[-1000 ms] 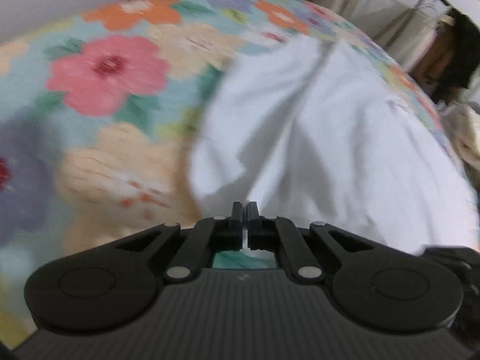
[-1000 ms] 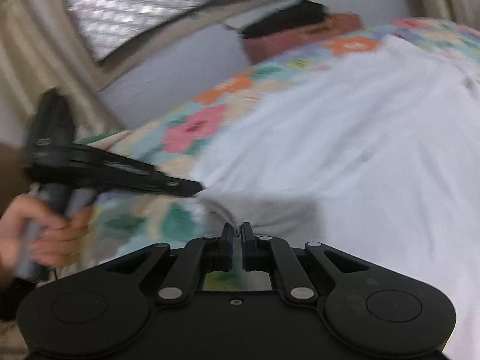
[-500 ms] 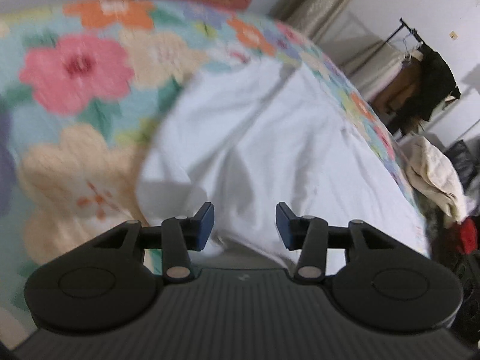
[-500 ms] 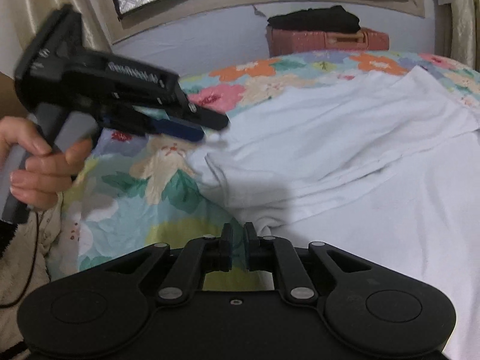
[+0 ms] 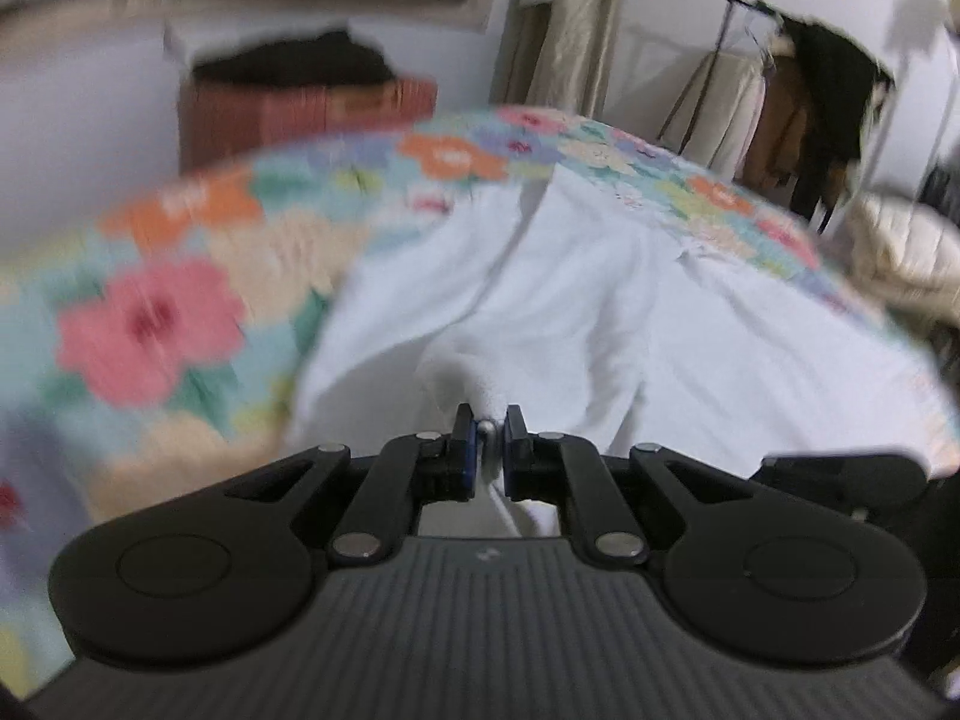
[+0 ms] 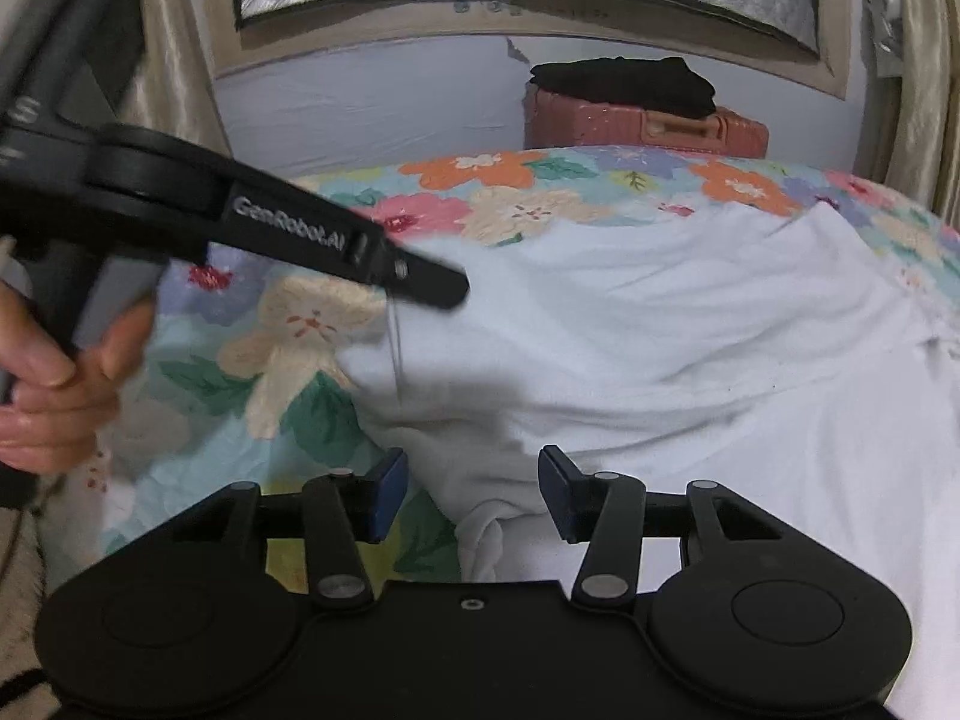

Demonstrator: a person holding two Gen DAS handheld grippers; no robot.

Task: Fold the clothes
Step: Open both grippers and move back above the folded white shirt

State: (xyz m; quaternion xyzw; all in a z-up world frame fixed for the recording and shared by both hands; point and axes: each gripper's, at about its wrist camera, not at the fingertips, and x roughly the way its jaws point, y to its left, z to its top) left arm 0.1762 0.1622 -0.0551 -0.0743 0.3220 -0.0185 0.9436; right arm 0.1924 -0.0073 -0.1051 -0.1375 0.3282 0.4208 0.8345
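A white garment (image 5: pixel 600 312) lies spread over a floral bedspread (image 5: pixel 150 324). My left gripper (image 5: pixel 491 427) is shut on a bunched fold of the white garment at its near left edge. In the right wrist view the left gripper (image 6: pixel 444 291) reaches in from the left, held by a hand, its tip over the garment's (image 6: pixel 660 330) left edge. My right gripper (image 6: pixel 473 483) is open, its jaws wide apart over the garment's near corner, holding nothing.
A pink suitcase (image 6: pixel 648 126) with dark folded clothes (image 6: pixel 624 84) on top stands behind the bed by the wall. A clothes rack (image 5: pixel 804 108) with hanging garments and a cream pile (image 5: pixel 900 252) are at the right. Curtains hang by the window.
My left gripper opened, then shut on the garment's fold and lifted it. My right gripper went from shut to open.
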